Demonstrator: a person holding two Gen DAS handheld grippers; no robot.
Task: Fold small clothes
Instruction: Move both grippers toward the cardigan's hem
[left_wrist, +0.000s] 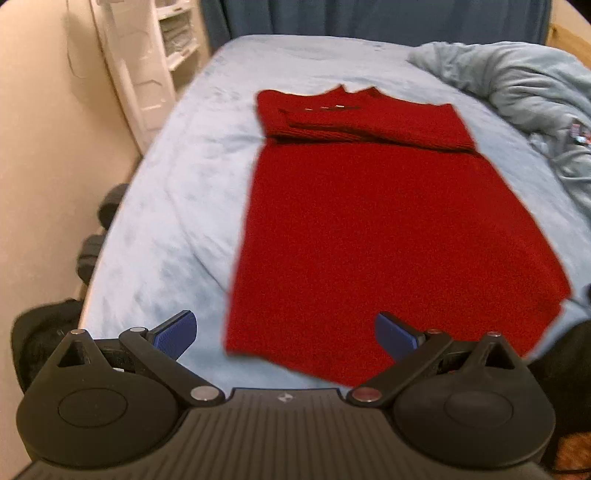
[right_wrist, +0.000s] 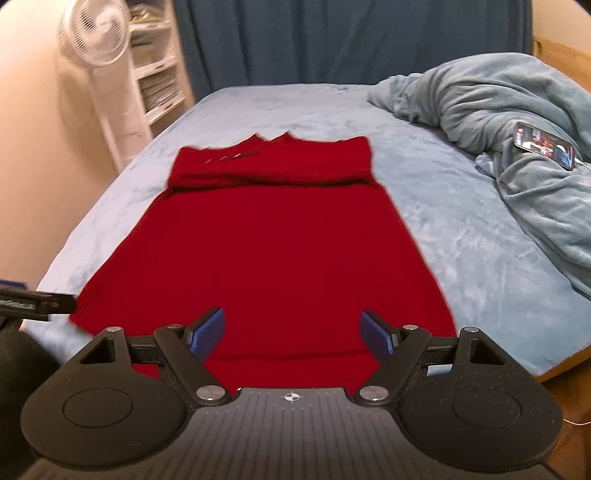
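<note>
Tongs spread wide, left tongs (left_wrist: 285, 336) and right tongs (right_wrist: 293, 335) empty above red garment (right_wrist: 273, 251).

A plain deep red knit garment (right_wrist: 266, 251) is seen on a pale blue bed cover (right_wrist: 461, 229); far behind, a dark blue curtain (right_wrist: 351, 40), left a white fan (right_wrist: 98, 31)

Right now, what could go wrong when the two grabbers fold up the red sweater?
1. Both grippers, left gripper and right gripper, are open near the red sweater's near hem. The bed cover under it is soft and plushy, so the fingers might pinch it too.
2. The sleeves lie folded across the chest; lifting the hem quickly could make them slide out.
3. A phone rests on the crumpled blanket at the right; a wide swing might knock it.
</note>
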